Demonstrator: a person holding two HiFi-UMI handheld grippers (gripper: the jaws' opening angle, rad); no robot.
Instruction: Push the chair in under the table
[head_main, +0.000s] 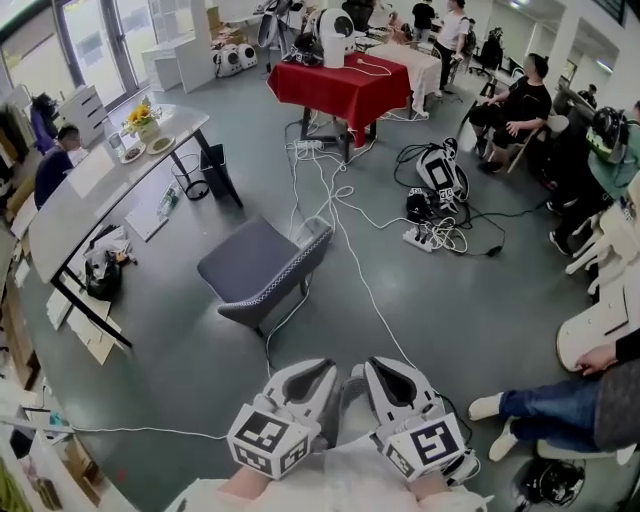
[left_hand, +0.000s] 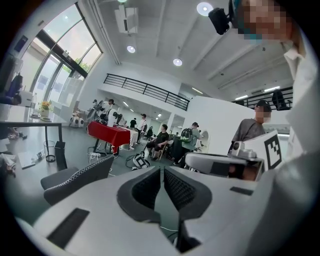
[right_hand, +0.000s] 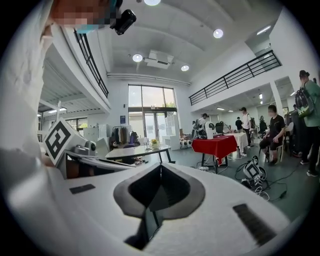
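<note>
Left gripper (head_main: 318, 372) and right gripper (head_main: 384, 372) are both closed on nothing, side by side, and beyond them the grey chair (head_main: 250, 268) stands on the floor (head_main: 480, 300), well apart from the long white tabletop (head_main: 60, 220) at the left.

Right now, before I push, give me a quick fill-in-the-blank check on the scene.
1. The chair stands on open floor, not yet ___ the table.
2. The left gripper and right gripper both have their jaws ___.
3. Between the jaws there is ___.
4. The far cloth is ___.
Missing: under; shut; nothing; red.
</note>
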